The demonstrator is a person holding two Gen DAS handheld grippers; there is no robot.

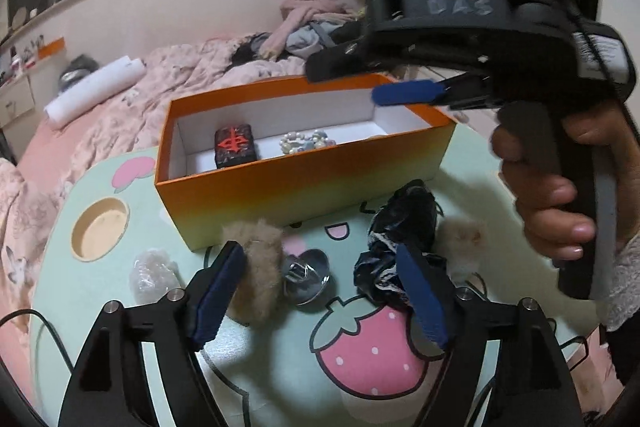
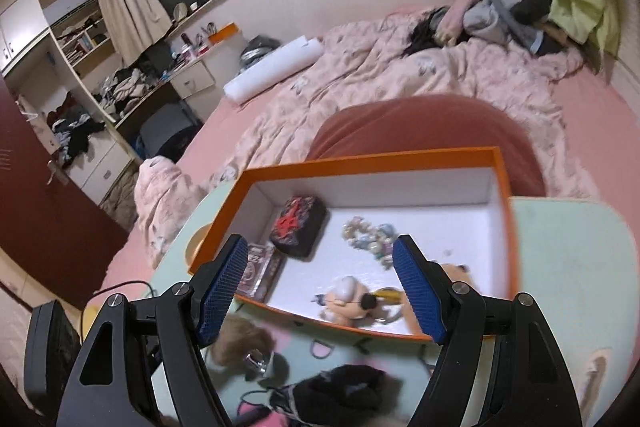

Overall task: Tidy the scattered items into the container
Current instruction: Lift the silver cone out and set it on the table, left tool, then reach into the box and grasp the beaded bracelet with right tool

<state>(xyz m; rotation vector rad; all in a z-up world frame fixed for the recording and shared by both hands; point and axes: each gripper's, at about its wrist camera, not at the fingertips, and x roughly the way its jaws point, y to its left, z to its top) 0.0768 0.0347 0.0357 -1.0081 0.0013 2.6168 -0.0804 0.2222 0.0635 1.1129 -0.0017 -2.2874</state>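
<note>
The orange box (image 1: 304, 183) is found on the mint-green counter (image 1: 100, 291), which stands on a bed covered with a pink quilt (image 2: 380, 83). Inside the box, seen from the right wrist view, a black case with a red emblem (image 2: 298, 225) is recorded near the left end, a bead bracelet (image 2: 370, 233) beside it toward the middle, a clear packet (image 2: 262, 271) at the near left corner, and a small figure toy (image 2: 350, 301) against the near wall. Outside the box, on the counter, a tan fur hair tie (image 1: 256, 267) is noted just beside the near wall, a shiny metal clip (image 1: 306, 277) next to it, a crumpled black-and-white cloth (image 1: 400, 239) further right, a pale fluffy piece (image 1: 464, 239) beyond that, and a clear crumpled wrapper (image 1: 154, 273) to the left. The left gripper (image 1: 320, 293) is held low over these loose items with its fingers apart and nothing between them; the fur hair tie lies against the left finger and the cloth against the right one. The right gripper (image 2: 320, 291) is positioned above the near edge of the box, fingers likewise spread and holding nothing. A white roll (image 2: 274, 71) is observed on the bed behind.
</note>
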